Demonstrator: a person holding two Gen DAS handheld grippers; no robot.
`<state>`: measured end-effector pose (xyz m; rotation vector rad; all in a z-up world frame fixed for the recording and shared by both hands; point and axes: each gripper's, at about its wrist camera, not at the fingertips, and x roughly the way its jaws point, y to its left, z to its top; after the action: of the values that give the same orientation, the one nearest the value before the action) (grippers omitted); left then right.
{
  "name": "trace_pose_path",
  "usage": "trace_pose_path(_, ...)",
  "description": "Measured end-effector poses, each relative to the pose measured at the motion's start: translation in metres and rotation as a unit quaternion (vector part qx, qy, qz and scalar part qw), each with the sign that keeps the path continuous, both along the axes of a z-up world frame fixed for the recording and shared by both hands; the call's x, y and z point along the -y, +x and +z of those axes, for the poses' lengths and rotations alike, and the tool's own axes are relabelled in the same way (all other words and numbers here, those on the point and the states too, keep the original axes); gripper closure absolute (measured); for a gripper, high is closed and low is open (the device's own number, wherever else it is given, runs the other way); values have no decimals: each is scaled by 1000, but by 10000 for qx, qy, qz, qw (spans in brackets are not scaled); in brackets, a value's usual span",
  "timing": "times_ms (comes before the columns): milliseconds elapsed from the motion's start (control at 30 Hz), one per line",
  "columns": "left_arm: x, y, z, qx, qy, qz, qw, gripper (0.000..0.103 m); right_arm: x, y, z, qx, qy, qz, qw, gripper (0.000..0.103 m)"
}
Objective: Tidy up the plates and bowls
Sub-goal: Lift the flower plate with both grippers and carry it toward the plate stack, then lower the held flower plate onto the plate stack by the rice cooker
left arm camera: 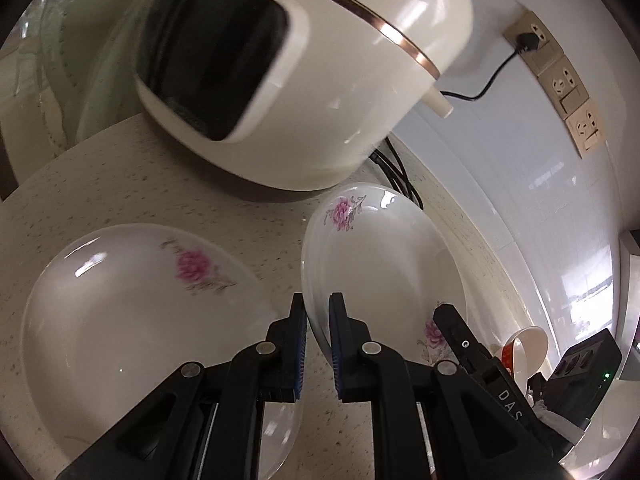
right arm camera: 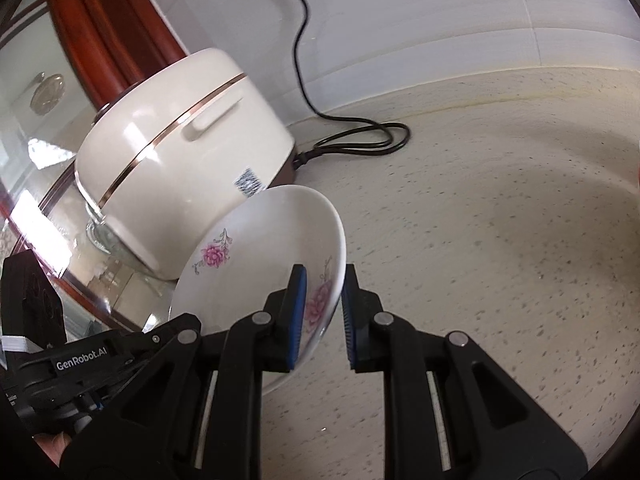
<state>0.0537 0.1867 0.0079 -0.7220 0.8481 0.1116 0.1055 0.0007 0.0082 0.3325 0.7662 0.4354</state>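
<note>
Presently, the left gripper (left arm camera: 318,312) and the right gripper (right arm camera: 323,284) each clench opposite rims of one tilted white porcelain plate with pink flowers (left arm camera: 384,276), held above the speckled beige counter (right arm camera: 480,240). A second flowered plate (left arm camera: 132,312) lies left of it.

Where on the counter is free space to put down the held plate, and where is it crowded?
Free: the speckled counter right of the held plate, up to the white wall. Crowded: around the rice cooker and its coiled cord, and by the second plate.
</note>
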Motion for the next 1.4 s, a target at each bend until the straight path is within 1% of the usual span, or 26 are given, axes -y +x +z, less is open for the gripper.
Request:
trace_pose_path(133,-4,-11,1,17,-30,88,10000,92,-10,-9,7,203,-154,141,9996,82)
trace_pose_path(200,-7,-11,2,36,-16,141,9999,92,-13,-13,9,263,-189,222,9992,82)
trace_pose_path(500,-22,-34,12,50,133,446,9989,92,-37,-21,5,196,-318,727,9967,82)
trace_pose_path(800,-35,-58,17,54,125,735,9972,92,-58,-35,1,139,-580,1182,9912,82)
trace_pose_path(1167,-43,-87,13,-50,127,1065,9942,92,-78,-52,-3,202,-898,1559,9835,82)
trace_pose_path(1400,-49,-102,10,-129,140,1190,9927,92,-90,-62,-5,282,-1075,1807,9772,82)
